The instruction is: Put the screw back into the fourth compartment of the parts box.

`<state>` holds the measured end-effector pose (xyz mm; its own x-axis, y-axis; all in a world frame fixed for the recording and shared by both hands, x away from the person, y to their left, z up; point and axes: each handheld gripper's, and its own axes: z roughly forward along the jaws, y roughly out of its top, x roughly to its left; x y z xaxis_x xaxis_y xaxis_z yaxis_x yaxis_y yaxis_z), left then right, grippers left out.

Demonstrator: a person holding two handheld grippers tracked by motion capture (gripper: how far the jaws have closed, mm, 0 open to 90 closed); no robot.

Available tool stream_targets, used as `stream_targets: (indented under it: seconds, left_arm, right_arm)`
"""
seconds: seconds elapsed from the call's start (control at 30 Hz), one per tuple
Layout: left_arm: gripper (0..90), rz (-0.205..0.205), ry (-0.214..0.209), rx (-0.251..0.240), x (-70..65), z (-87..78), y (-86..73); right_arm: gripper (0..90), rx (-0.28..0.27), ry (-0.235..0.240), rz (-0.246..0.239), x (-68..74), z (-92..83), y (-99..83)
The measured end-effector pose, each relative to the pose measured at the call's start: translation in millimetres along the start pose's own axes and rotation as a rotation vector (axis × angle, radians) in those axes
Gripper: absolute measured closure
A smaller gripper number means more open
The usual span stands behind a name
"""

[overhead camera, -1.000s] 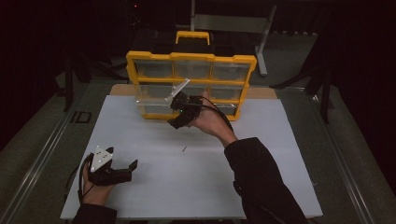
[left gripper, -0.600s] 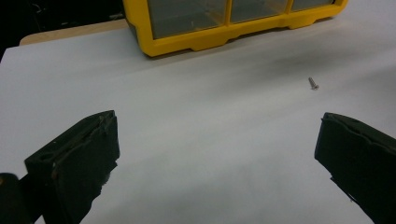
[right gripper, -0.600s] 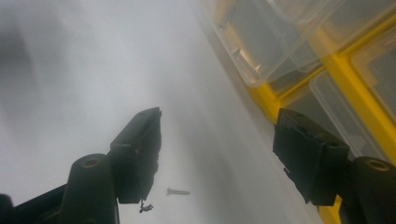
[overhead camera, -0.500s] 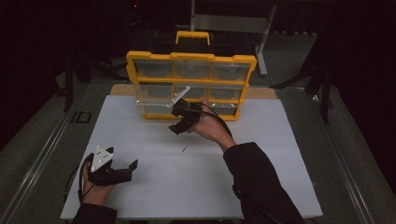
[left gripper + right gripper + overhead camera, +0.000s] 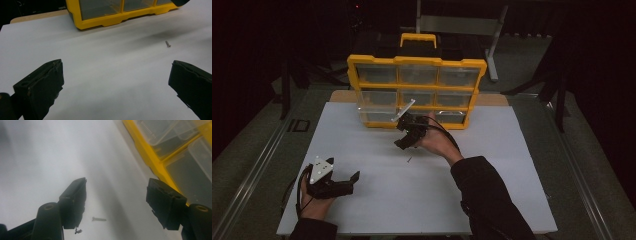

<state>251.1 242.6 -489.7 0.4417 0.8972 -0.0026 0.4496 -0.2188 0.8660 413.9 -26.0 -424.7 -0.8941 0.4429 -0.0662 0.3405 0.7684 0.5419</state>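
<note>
Your right arm wears a black long sleeve (image 5: 487, 195) running to the lower right of the high view; another dark cuff (image 5: 312, 229) sits at the bottom left. Your left gripper (image 5: 349, 181) is black, topped by a grey three-cornered plate (image 5: 321, 168), with a black cable looping beside it. Your right gripper (image 5: 404, 142) is black too, carrying its own pale plate and cable. Both have blocky black jaws with a round socket near each base.

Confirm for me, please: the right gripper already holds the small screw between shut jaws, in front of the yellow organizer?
Not quite. The right gripper is open and the screw lies untouched on the white sheet, as the right gripper view shows. It is indeed in front of the yellow organizer.
</note>
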Motion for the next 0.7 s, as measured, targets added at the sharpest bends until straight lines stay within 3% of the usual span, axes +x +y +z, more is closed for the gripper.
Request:
stream_targets:
  seconds: [0.7]
  left_arm:
    - [0.7,0.000,0.002,0.001,0.0,0.0,0.0]
  right_arm:
    - [35.0,0.125,0.000,-0.007,3.5,43.9,-34.4]
